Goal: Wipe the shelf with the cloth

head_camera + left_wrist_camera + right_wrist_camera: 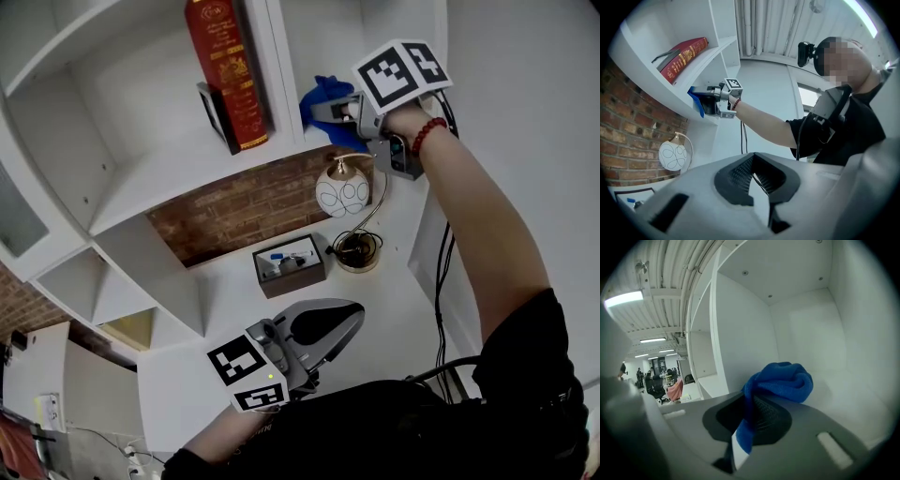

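**Right gripper holds cloth in shelf bay, left gripper idle**

White shelf unit (169,178) against a brick wall (253,206), seen from the head view. The right gripper (323,111) is raised into an upper bay, its jaws clamped on the blue cloth (323,94). A red book (230,75) stands in the bay just to the left. Below on the desk (394,309) sit a round white lamp (343,195), a small box (289,265) and a dish with coiled cable (357,250). The left gripper (347,319) is low over the desk, well apart from the shelf.

Left gripper view: the jaws are together with nothing between them. Beyond them are the right gripper (705,101) and the cloth (697,101) at the shelf edge, the book (684,58) above and the lamp (672,155) below.

Right gripper view: the jaws are pinched on a fold of the cloth (780,383). The rest is bunched over the tips, touching the shelf floor near the back wall (811,333).
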`<state>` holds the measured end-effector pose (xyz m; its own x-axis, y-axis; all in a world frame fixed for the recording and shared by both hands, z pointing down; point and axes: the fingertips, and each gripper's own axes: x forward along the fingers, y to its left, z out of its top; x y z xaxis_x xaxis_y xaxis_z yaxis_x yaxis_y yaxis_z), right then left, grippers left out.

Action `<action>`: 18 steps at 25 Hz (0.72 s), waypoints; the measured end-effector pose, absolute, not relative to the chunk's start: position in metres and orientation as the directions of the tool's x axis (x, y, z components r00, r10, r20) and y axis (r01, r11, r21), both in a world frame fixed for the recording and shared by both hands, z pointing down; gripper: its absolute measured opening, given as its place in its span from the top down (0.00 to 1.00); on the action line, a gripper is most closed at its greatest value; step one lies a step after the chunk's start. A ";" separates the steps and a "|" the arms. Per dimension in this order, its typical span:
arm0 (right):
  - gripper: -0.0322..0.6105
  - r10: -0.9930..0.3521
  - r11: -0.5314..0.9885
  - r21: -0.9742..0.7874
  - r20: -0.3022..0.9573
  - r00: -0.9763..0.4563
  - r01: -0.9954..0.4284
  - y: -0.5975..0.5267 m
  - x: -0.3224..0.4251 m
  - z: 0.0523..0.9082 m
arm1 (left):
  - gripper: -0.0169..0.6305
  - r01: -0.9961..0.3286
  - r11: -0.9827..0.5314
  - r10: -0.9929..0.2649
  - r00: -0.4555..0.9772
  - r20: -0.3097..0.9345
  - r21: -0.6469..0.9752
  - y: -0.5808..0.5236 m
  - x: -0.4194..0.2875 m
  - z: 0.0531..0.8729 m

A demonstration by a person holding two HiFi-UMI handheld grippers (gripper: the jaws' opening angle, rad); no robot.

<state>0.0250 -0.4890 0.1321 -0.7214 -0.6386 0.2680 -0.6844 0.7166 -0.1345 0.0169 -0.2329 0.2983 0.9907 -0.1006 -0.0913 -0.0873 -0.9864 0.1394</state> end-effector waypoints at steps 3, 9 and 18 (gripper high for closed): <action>0.90 -0.660 0.704 -0.079 0.293 -0.692 -0.705 -0.490 0.021 0.138 | 0.97 -0.084 -0.986 -0.098 0.991 -0.094 0.147 -0.235 0.015 0.300; 0.90 -0.728 0.651 0.067 0.334 -0.598 -0.756 -0.487 0.012 0.144 | 0.97 -0.065 -0.986 -0.081 0.992 -0.099 0.157 -0.237 0.017 0.302; 0.90 -0.786 0.585 0.187 0.371 -0.494 -0.789 -0.488 0.014 0.149 | 0.97 -0.062 -0.983 -0.080 0.991 -0.103 0.172 -0.238 0.016 0.305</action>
